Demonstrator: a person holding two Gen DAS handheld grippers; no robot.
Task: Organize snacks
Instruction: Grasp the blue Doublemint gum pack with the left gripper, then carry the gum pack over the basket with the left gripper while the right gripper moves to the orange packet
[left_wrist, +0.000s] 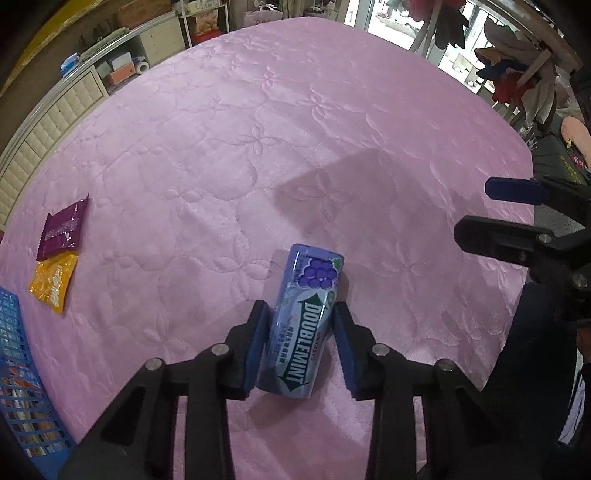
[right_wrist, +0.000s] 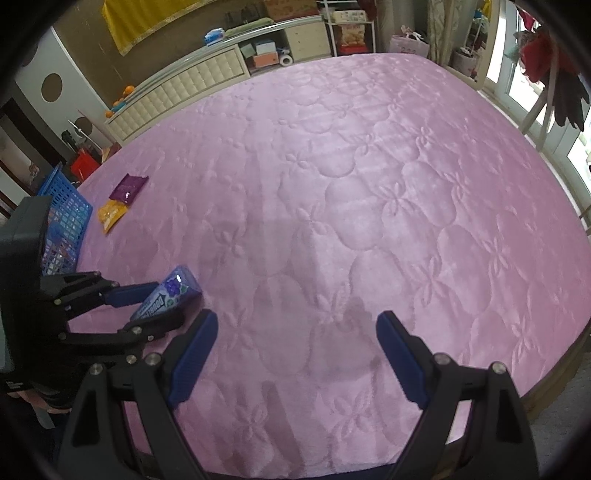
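Observation:
A blue-purple Doublemint gum pack (left_wrist: 303, 325) with a grape picture lies on the pink quilted bed (left_wrist: 295, 147). My left gripper (left_wrist: 301, 306) points steeply down and is shut on the pack, a blue pad against each long side. The right wrist view shows the same gum pack (right_wrist: 173, 291) between the left gripper's (right_wrist: 168, 301) fingers. My right gripper (right_wrist: 297, 317) hangs open over bare quilt to the right of the pack, holding nothing. It also shows at the right edge of the left wrist view as the right gripper (left_wrist: 476, 208).
A purple snack packet (left_wrist: 62, 229) and an orange one (left_wrist: 55, 280) lie on the quilt at the left, next to a blue plastic basket (left_wrist: 14, 332) holding several snacks. The bed's edge runs near the right gripper (right_wrist: 546, 387). A headboard and shelves stand beyond.

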